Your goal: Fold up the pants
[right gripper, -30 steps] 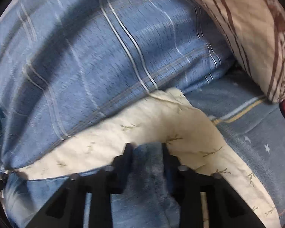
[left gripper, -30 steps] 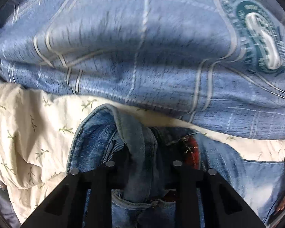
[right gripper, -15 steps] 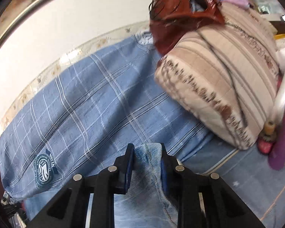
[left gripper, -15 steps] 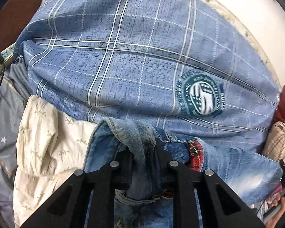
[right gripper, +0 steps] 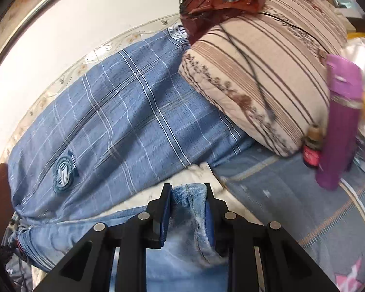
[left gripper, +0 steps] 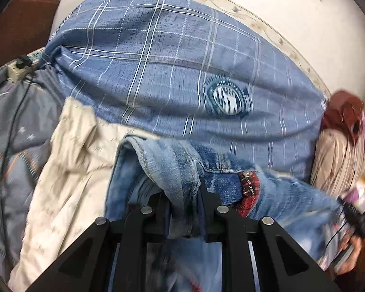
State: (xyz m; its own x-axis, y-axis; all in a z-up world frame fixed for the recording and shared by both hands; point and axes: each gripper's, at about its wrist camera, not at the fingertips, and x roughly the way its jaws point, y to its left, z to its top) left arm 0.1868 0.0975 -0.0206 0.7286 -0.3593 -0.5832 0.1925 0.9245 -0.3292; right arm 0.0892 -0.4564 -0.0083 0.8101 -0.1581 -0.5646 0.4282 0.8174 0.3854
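The left gripper (left gripper: pixel 183 199) is clenched on a bunched fold of the jeans (left gripper: pixel 275 194); the right gripper (right gripper: pixel 187 209) is clenched on another denim edge. The jeans' lower parts are cut off at 6 o'clock. At 12 o'clock a plaid quilt (left gripper: pixel 158 60) is seen; its badge (left gripper: pixel 227 97) lettering is blurred, unreadable.

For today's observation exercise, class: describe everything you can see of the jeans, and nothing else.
The jeans are light blue, faded denim with pale stitched seams and a red tartan patch. They are bunched, not yet folded. The left hand-held gripper is shut on a thick hemmed fold; the right hand-held gripper is shut on another seamed edge, with denim hanging below both. They hang over a cream sprigged cloth, in front of a blue checked quilt.
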